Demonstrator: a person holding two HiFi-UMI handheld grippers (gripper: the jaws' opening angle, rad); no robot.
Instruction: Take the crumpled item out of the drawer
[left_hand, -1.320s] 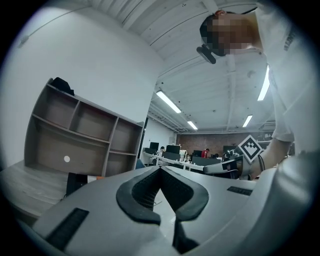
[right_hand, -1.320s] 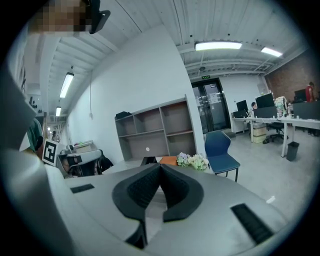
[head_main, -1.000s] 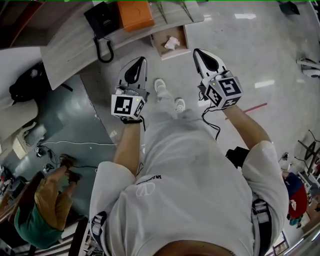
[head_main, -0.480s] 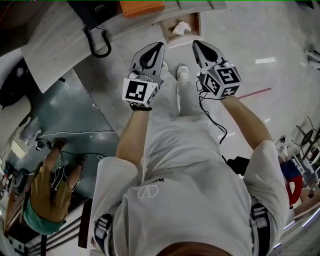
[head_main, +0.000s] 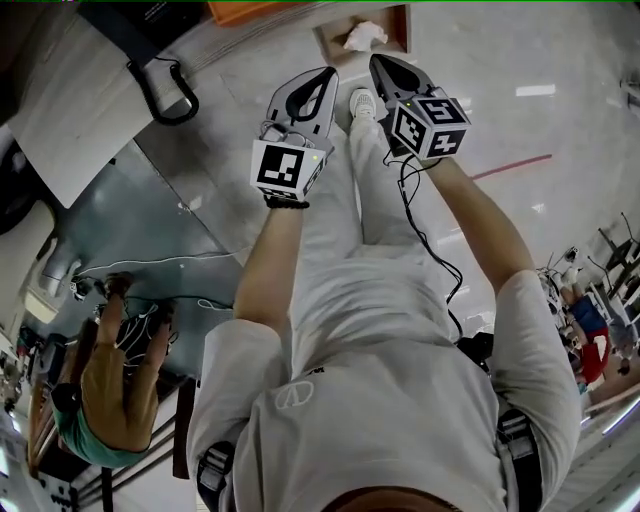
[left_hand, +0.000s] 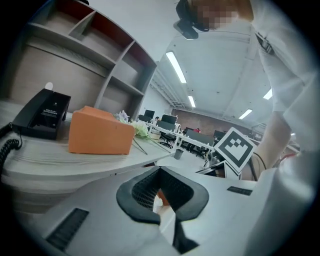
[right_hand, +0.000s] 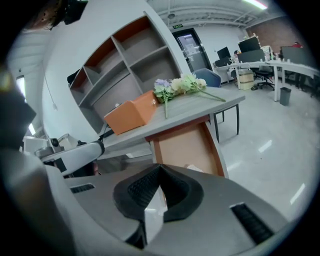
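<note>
The open wooden drawer (head_main: 404, 24) hangs under the grey desk at the top of the head view, and a white crumpled item (head_main: 365, 37) lies inside it. The right gripper view shows the drawer's brown inside (right_hand: 187, 145), with a corner of the crumpled item (right_hand: 193, 168) just over the jaws. My left gripper (head_main: 326, 76) is shut and empty, held below and left of the drawer. My right gripper (head_main: 377, 62) is shut and empty too, its tip just short of the drawer's front. Both pairs of jaws stand together in the left gripper (left_hand: 160, 170) and right gripper (right_hand: 160, 167) views.
On the desk top stand an orange box (left_hand: 100, 131), a black telephone (left_hand: 42, 115) with a coiled cord (head_main: 165, 85), and a bunch of flowers (right_hand: 177, 85). A shelf unit (right_hand: 125, 65) rises behind the desk. Another person (head_main: 100, 390) crouches at the left.
Both grippers have moved forward towards the drawer and closer together. The desk and drawer have slid towards the top edge of the head view. The jaws stay shut.
</note>
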